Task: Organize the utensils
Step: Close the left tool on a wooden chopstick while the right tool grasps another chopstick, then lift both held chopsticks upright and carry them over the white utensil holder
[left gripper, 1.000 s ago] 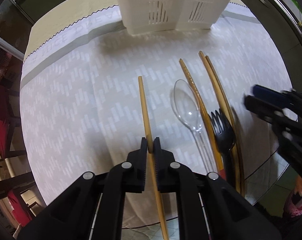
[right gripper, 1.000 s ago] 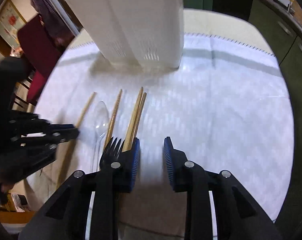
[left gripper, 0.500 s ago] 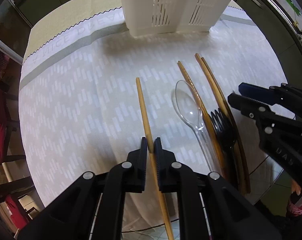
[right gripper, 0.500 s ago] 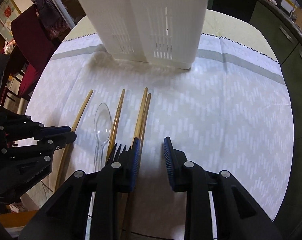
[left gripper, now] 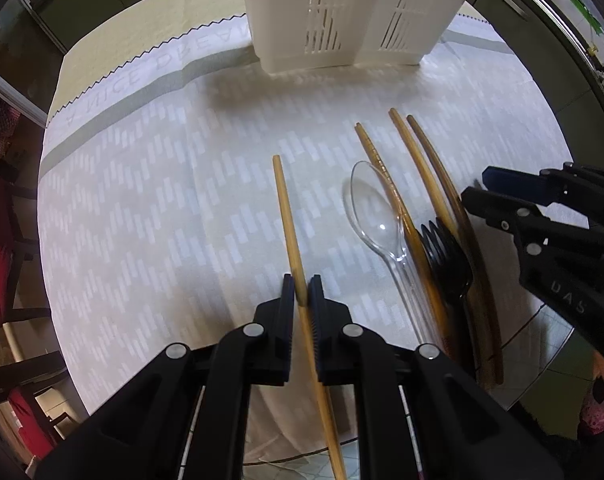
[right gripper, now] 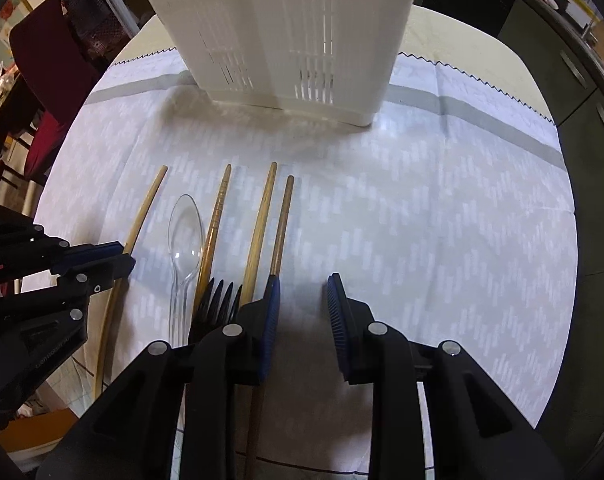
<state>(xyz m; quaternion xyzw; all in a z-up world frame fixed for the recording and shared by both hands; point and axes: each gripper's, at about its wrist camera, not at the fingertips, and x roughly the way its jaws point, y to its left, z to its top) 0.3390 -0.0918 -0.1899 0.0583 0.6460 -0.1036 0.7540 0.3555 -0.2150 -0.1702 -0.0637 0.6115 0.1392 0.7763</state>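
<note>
My left gripper (left gripper: 301, 292) points down and is shut on a pale wooden chopstick (left gripper: 286, 208) that lies on the tablecloth; the right wrist view shows the same gripper (right gripper: 126, 255) and chopstick (right gripper: 150, 204) at the left. To its right lie a clear plastic spoon (left gripper: 375, 212), a black fork (left gripper: 447, 256) and three more chopsticks (left gripper: 417, 156). My right gripper (right gripper: 303, 292) hovers open over the cloth with nothing between its blue pads. Its left finger is above the rightmost chopstick (right gripper: 284, 216), beside the fork (right gripper: 218, 300) and spoon (right gripper: 186, 228).
A tall white slotted utensil caddy (left gripper: 357, 12) (right gripper: 286, 32) stands at the far side of the patterned tablecloth (right gripper: 441, 220). Red chairs (right gripper: 50, 60) stand beyond the table's left edge. Dark cabinets (left gripper: 533, 12) run along the right.
My right gripper has moved in toward the row of utensils and tilted a little, still open. The left gripper has stayed put, shut on the same chopstick.
</note>
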